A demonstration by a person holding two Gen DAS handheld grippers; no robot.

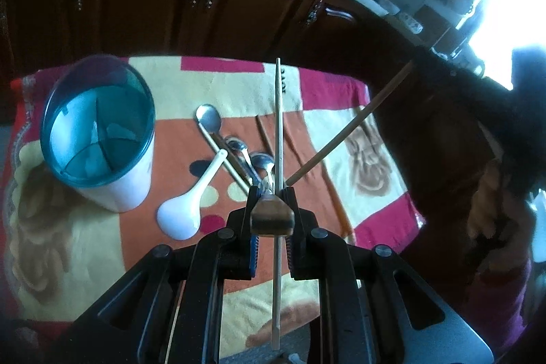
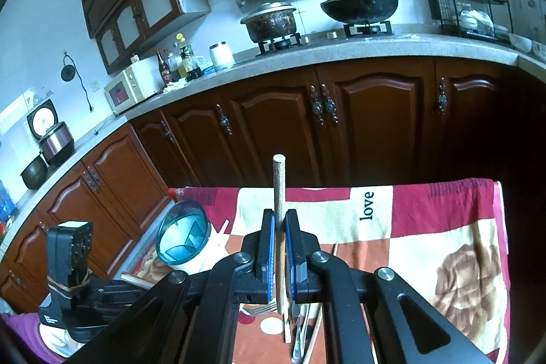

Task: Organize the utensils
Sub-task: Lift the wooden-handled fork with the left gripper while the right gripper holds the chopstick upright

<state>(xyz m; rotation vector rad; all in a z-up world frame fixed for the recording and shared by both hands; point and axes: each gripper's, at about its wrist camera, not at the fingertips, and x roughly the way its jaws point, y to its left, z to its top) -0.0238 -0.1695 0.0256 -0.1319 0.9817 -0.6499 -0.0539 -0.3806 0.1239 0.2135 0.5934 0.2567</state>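
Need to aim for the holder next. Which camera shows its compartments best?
Left wrist: the holder stands in full view, mouth open to the camera, dividers clear. The right wrist view shows it smaller, low left, base hidden behind the gripper.

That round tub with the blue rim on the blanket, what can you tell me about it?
The utensil holder is a round tub with a white plastic-looking body and a see-through teal rim. Inside, partition walls split it into compartments, and all that show look empty. It stands upright at the left of the patterned blanket, apart from the white spoon lying beside it. Neither gripper touches it. The right wrist view shows it too, near the blanket's far left corner.
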